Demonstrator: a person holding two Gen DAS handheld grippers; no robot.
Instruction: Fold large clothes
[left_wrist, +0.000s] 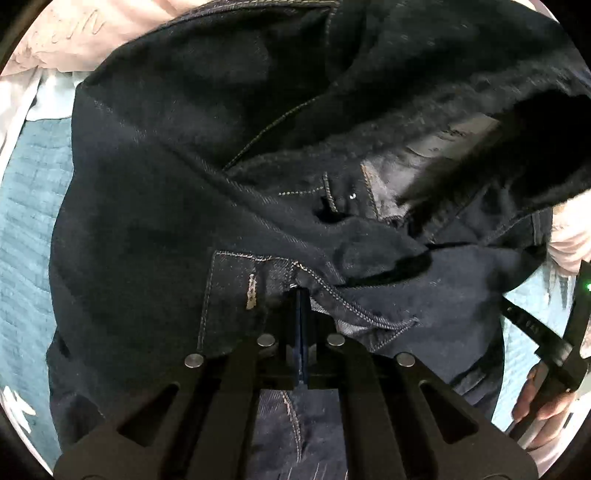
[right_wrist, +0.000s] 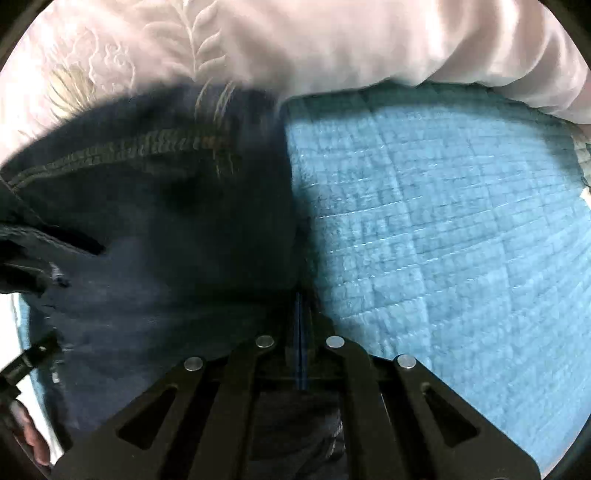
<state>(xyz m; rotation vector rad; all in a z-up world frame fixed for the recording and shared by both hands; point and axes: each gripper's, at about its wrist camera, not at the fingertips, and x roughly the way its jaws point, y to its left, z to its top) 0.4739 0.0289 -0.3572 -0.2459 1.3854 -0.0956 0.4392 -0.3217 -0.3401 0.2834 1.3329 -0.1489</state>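
Both grippers clenched on dark jeans over a blue quilt.

The left gripper (left_wrist: 300, 295) pinches the jeans (left_wrist: 184, 184) at the waistband by a pocket corner; the right gripper (right_wrist: 301, 299) grips the jeans' right edge. The jeans hang bunched above the quilt (right_wrist: 443, 221), with a pale pink cover (right_wrist: 332, 44) at the far side. A hand (left_wrist: 543, 395) shows at the left view's right edge.

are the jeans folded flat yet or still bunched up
Bunched: the jeans hang rumpled from both shut grippers, waistband gaping with the lining showing, over the blue quilt.
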